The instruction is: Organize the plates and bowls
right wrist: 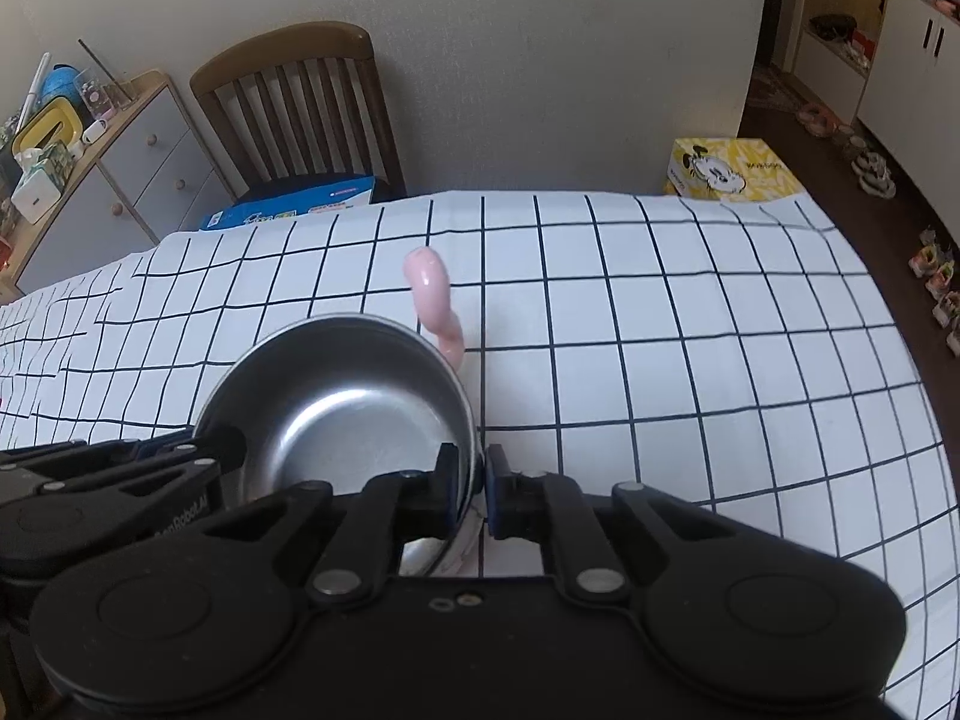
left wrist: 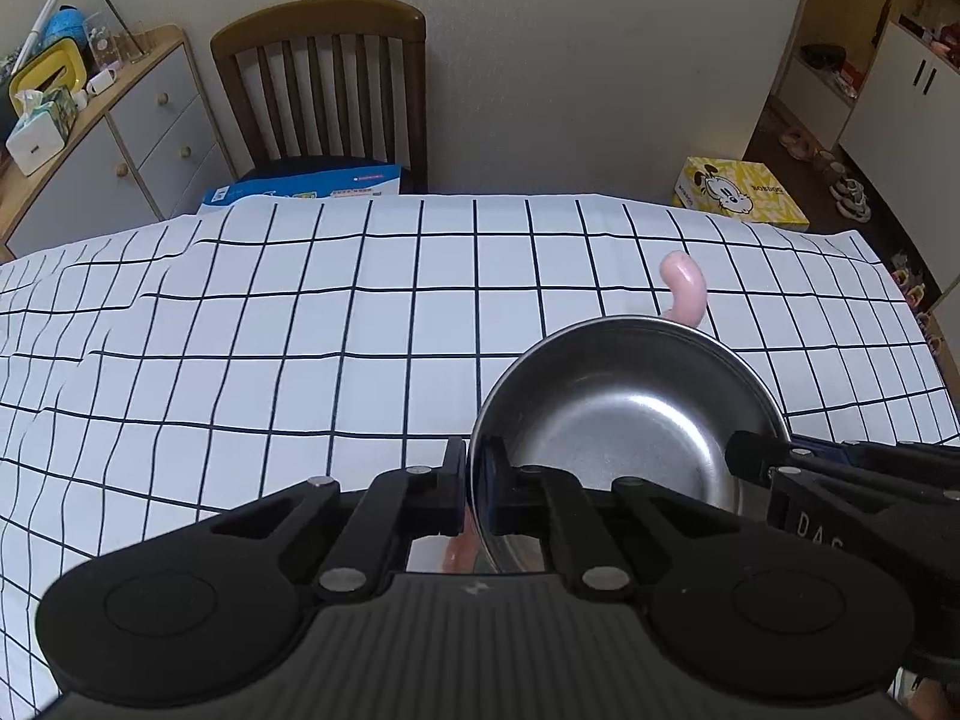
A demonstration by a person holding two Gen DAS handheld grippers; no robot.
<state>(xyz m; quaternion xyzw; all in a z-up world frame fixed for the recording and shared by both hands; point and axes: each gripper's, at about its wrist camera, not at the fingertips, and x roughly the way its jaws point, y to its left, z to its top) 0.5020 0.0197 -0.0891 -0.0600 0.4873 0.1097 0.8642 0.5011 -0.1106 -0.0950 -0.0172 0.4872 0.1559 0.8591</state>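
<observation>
A shiny steel bowl [left wrist: 630, 414] is held between both grippers over the checked tablecloth [left wrist: 300, 330]. My left gripper [left wrist: 477, 480] is shut on the bowl's left rim. My right gripper [right wrist: 477, 486] is shut on the bowl's [right wrist: 342, 402] right rim; its fingers [left wrist: 756, 456] also show at the right of the left wrist view. A pink curved object [left wrist: 684, 288] sticks up just beyond the bowl, its lower part hidden by the bowl; it also shows in the right wrist view [right wrist: 435, 294]. Something pinkish shows under the bowl near the fingers.
A wooden chair [left wrist: 324, 84] stands at the table's far edge with a blue box [left wrist: 306, 189] on its seat. A yellow box [left wrist: 741, 192] sits past the far right corner. A sideboard [left wrist: 90, 138] with clutter stands at the left. Shoes lie on the floor at right.
</observation>
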